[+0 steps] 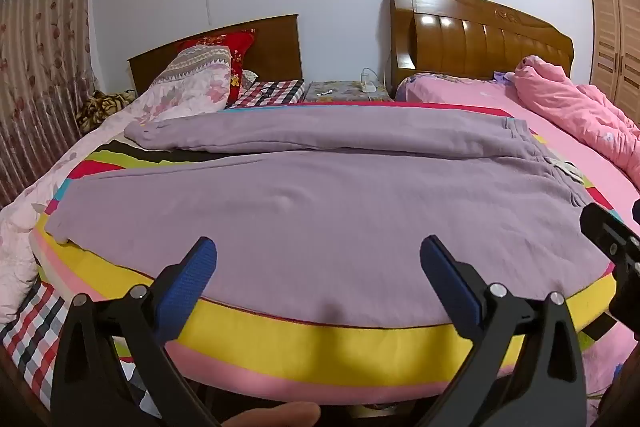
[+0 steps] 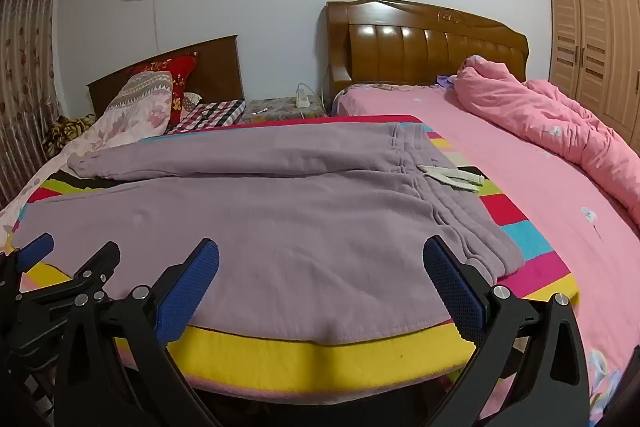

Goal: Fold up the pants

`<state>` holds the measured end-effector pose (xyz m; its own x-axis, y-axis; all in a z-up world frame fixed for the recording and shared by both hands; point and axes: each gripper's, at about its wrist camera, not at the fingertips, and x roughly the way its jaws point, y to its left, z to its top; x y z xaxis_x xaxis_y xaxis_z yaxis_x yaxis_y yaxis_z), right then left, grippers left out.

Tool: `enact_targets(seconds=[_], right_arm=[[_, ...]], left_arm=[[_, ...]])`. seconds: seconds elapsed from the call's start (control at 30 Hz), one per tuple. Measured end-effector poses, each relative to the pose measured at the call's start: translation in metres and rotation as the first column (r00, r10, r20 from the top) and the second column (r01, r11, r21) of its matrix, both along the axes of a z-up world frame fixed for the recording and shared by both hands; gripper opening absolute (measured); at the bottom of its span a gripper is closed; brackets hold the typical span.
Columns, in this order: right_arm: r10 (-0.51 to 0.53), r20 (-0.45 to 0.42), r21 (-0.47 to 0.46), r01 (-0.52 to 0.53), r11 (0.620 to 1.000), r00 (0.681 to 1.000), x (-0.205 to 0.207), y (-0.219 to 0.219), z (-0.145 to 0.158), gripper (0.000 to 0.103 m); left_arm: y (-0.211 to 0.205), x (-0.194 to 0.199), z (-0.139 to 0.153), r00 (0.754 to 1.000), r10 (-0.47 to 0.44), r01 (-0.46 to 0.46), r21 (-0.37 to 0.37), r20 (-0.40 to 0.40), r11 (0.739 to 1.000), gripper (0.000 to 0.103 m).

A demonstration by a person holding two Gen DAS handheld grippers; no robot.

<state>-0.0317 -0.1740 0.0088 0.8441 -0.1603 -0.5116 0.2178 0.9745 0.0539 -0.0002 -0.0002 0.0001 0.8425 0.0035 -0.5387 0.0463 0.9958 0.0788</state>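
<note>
- Lying flat on a striped blanket [image 1: 280, 343] atop the bed, the pants [image 1: 300, 219] are spread sideways to both cameras, not yet folded.
- At the far left, the two leg cuffs [image 1: 138, 133] point toward the floral curtain [image 1: 36, 67]; the near leg's hem sits by the blanket's left edge, the far leg angled slightly away with a dark gap between them.
- Left hand-held gripper [image 1: 318, 279]: jaws spread wide, holding nothing, hovering just over the near edge of the near leg, around mid-thigh.
- Right hand-held gripper [image 2: 320, 279]: likewise wide open and empty, near the same front edge but closer to the waist.
- At the right, the waistband [image 2: 416, 155] faces the pink bed [image 2: 520, 187], its pale drawstring [image 2: 452, 179] trailing onto the blanket.
- So the long axis runs left to right, cuffs left, waist right, roughly parallel to the blanket's front edge.
- My guess at the step in hand: taking the near leg to lay it over the far one.
- To do it well, I'd pinch the near edge at two well-spaced points, one toward the cuff and one at the waist, catching both fabric layers but not the blanket.
- Lift evenly, carry straight away toward the headboards [image 1: 480, 35], match seams and cuffs, and tuck the drawstring inside.
</note>
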Motion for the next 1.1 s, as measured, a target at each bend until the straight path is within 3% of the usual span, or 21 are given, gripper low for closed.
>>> enact_targets(seconds=[1.1], right_arm=[[-0.001,-0.033,0.019,0.001,1.000,0.999,0.007,-0.005,-0.014,0.099]], left_arm=[[0.000,-0.001,-0.004,1.000,0.002,-0.002,-0.002,-0.024,1.000,0.102]])
